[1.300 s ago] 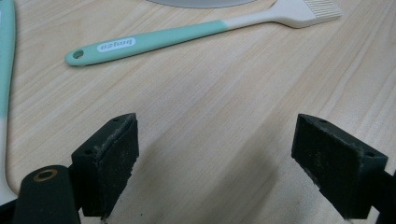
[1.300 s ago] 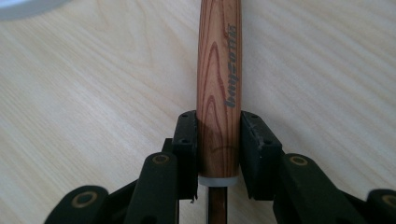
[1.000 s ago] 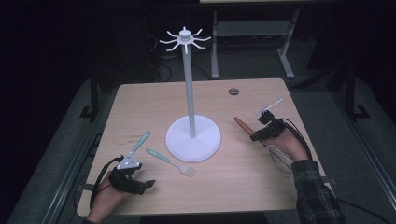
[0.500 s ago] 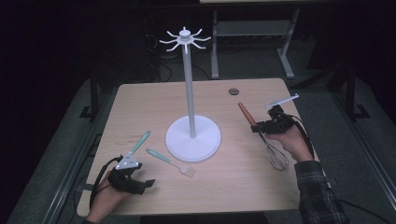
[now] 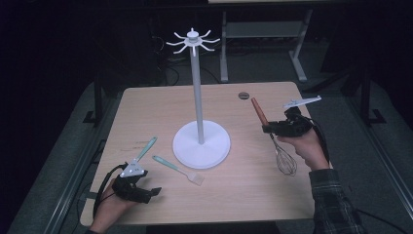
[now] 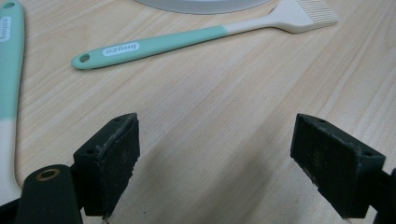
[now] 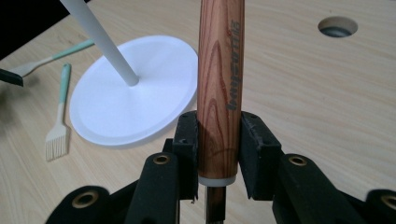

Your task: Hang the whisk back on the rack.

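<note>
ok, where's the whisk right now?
High view: the whisk is at the table's right side, right of the stand's base, its wooden handle clamped in the right claw, wires toward the person.

Whisk (image 5: 281, 146): handle of reddish varnished wood, grain plain, slight sheen, dark lettering on it; pale ring at its lower end; thin bright metal wire loops.

Right gripper (image 7: 218, 140): matt black plastic jaws, brass-coloured insets, pads dull against the whisk handle.

Left gripper (image 6: 215, 163): pads rough, scuffed, foam-like at the edges.

Table (image 5: 234, 195): pale wood-grain top, smooth, low sheen.

Stand (image 5: 201, 144) left of the whisk: white, smooth, matt plastic or painted.

Brush (image 6: 187, 37) beside the stand's base: mint-green and cream, smooth silicone-looking, ribbed bristles.

Spatula (image 6: 9, 70): same mint and cream finish.
</note>
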Motion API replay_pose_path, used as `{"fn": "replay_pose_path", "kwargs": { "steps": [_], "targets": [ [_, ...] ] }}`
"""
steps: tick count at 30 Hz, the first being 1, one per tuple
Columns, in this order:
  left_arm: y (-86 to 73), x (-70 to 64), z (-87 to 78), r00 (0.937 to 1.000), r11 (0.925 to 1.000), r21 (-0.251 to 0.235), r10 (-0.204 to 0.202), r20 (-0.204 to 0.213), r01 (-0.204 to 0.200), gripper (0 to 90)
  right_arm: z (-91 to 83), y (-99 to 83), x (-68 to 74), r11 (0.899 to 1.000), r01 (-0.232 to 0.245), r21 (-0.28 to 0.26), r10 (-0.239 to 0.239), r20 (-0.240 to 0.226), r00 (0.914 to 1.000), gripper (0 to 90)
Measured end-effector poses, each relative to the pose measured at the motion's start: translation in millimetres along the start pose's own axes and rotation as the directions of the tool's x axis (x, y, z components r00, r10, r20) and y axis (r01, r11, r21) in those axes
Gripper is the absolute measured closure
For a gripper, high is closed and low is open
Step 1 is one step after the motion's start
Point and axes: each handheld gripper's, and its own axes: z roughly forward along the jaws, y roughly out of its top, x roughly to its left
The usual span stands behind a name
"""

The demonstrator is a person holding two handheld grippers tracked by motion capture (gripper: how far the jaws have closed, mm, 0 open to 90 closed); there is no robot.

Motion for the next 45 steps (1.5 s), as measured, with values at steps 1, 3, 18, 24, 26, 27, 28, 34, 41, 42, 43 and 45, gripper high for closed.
{"fn": "replay_pose_path", "kwargs": {
  "steps": [1, 3, 18, 24, 26, 27, 28, 34, 41, 42, 43, 45],
  "targets": [
    [0.0, 0.0, 0.0, 1.0, 1.0, 0.0, 0.0, 0.0, 0.0, 15.2, -1.0, 0.5, 0.6, 1.0, 0.001, -0.011, -0.001, -0.005, 1.0, 70.3],
    [-0.1, 0.2, 0.0, 1.0, 1.0, 0.002, 0.002, 0.0, -0.002, 15.2, -3.4, 1.6, 2.5, 1.0, 0.002, -0.024, -0.003, -0.01, 0.9999, 70.4],
    [-0.2, 0.4, -0.3, 1.0, 1.0, 0.002, -0.001, -0.001, 0.001, 15.2, -19.9, 10.4, 19.9, 0.982, 0.043, -0.185, -0.052, -0.042, 0.9978, 70.4],
    [-0.2, 0.3, -0.7, 1.0, 1.0, 0.0, -0.003, -0.002, 0.003, 15.2, -24.9, 14.4, 29.0, 0.972, 0.05, -0.228, -0.065, -0.059, 0.9962, 70.4],
    [-0.1, 0.4, -1.0, 1.0, 1.0, -0.003, -0.003, -0.005, 0.003, 15.2, -26.6, 15.5, 31.4, 0.969, 0.048, -0.243, -0.067, -0.068, 0.9954, 70.4],
    [-0.1, 0.6, -1.1, 1.0, 1.0, -0.002, -0.003, -0.006, 0.003, 15.2, -27.5, 16.1, 32.4, 0.967, 0.048, -0.252, -0.067, -0.069, 0.9954, 70.5],
    [-0.2, 0.6, -1.0, 1.0, 1.0, -0.002, -0.003, -0.006, 0.003, 15.2, -28.5, 16.7, 33.5, 0.964, 0.05, -0.261, -0.07, -0.07, 0.995, 70.4],
    [0.1, 0.4, -0.5, 1.0, 1.0, -0.004, -0.002, -0.01, 0.001, 15.2, -33.8, 22.7, 41.7, 0.951, 0.057, -0.303, -0.085, -0.081, 0.993, 70.4],
    [0.1, 1.0, -0.8, 0.9999, 1.0, 0.001, 0.001, -0.014, -0.001, 15.2, -37.4, 32.9, 55.7, 0.937, 0.085, -0.339, -0.124, -0.095, 0.9878, 70.4],
    [0.1, 0.9, -0.8, 0.9999, 1.0, 0.001, 0.0, -0.014, 0.0, 15.2, -37.7, 34.2, 58.1, 0.934, 0.089, -0.345, -0.129, -0.096, 0.9869, 70.5],
    [0.1, 0.9, -0.8, 0.9999, 1.0, 0.001, -0.001, -0.015, 0.001, 15.2, -38.1, 35.5, 60.3, 0.932, 0.096, -0.351, -0.138, -0.097, 0.9857, 70.5],
    [0.0, 0.7, -0.7, 0.9998, 1.0, -0.004, -0.007, -0.016, 0.007, 15.2, -38.6, 38.7, 65.1, 0.928, 0.104, -0.359, -0.151, -0.105, 0.983, 70.5]
  ]
}}
